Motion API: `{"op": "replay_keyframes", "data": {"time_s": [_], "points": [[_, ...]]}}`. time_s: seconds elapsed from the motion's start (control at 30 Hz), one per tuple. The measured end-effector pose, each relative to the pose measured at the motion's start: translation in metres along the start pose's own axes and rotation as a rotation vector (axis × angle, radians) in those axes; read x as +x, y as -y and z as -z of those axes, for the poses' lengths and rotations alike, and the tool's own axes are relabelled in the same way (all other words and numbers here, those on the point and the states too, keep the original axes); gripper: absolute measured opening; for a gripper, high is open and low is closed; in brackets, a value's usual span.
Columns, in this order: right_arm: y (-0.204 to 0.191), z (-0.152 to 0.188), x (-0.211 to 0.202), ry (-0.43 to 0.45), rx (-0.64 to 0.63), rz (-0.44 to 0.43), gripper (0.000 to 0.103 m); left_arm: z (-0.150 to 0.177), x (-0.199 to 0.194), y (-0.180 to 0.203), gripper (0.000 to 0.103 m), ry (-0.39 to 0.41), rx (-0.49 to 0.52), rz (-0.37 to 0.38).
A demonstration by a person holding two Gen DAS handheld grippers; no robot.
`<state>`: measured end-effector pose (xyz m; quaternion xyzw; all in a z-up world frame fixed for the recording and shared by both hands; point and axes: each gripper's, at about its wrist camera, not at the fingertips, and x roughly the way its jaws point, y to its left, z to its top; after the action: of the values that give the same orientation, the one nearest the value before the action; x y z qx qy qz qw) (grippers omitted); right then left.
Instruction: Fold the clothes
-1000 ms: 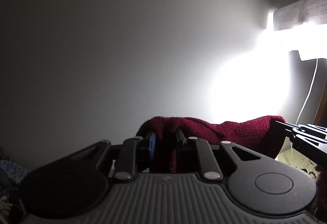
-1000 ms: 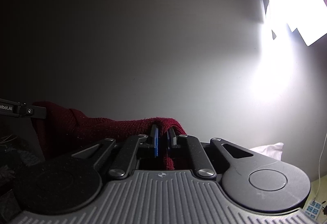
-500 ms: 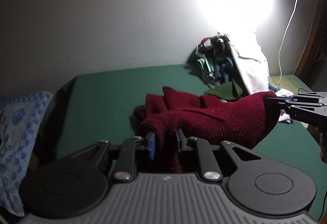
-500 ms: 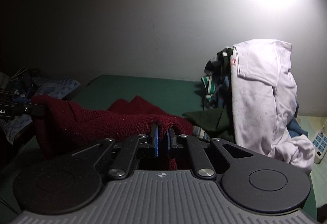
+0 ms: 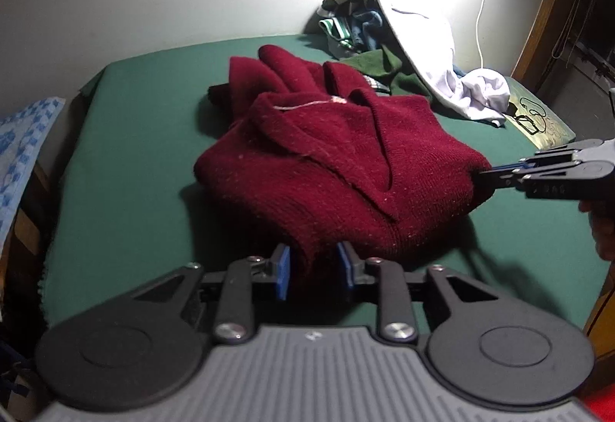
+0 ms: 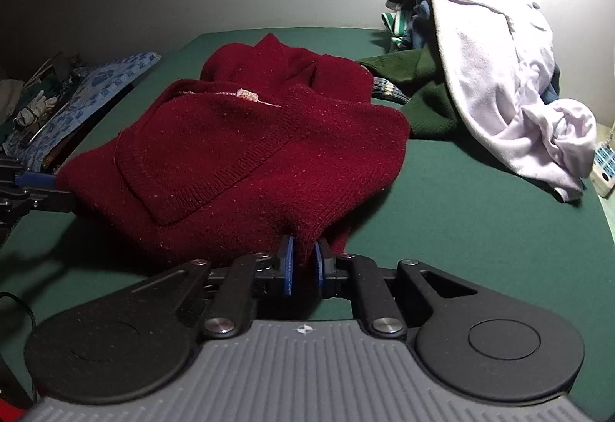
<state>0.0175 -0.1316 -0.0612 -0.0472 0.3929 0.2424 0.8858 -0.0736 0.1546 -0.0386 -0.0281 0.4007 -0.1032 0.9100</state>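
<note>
The dark red knit sweater (image 5: 338, 160) is lying bunched up on the green bed cover (image 5: 127, 137) – its near edge sits between the pads of both grippers. The left gripper (image 5: 313, 270) has a clear gap around the fabric and its jaws are opening. The right gripper (image 6: 303, 264) is narrower and also opening, cloth in between, pads barely off it. A pile of other clothes (image 6: 496, 83) sits near the wall.
</note>
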Motion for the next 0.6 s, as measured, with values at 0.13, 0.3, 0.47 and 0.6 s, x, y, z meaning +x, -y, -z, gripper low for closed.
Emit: {"op": "replay_keyframes", "data": {"time_s": [0.13,0.3,0.47,0.6], "points": [[0.011,-0.016,-0.007,0.046,0.058,0.017,0.038,-0.001,-0.013,-0.02,0.067,0.028,-0.015,-0.015],[0.006,-0.042,0.012,0.074,0.072,0.064,0.042,-0.032,0.006,-0.033,0.087,0.069,-0.04,-0.06],[0.015,-0.065,0.043,0.077,0.144,0.095,0.048,-0.065,0.053,-0.056,0.093,0.043,-0.132,-0.054],[0.03,-0.079,0.067,0.083,0.175,0.159,0.056,-0.081,0.084,-0.073,0.091,0.012,-0.198,-0.04]]}}
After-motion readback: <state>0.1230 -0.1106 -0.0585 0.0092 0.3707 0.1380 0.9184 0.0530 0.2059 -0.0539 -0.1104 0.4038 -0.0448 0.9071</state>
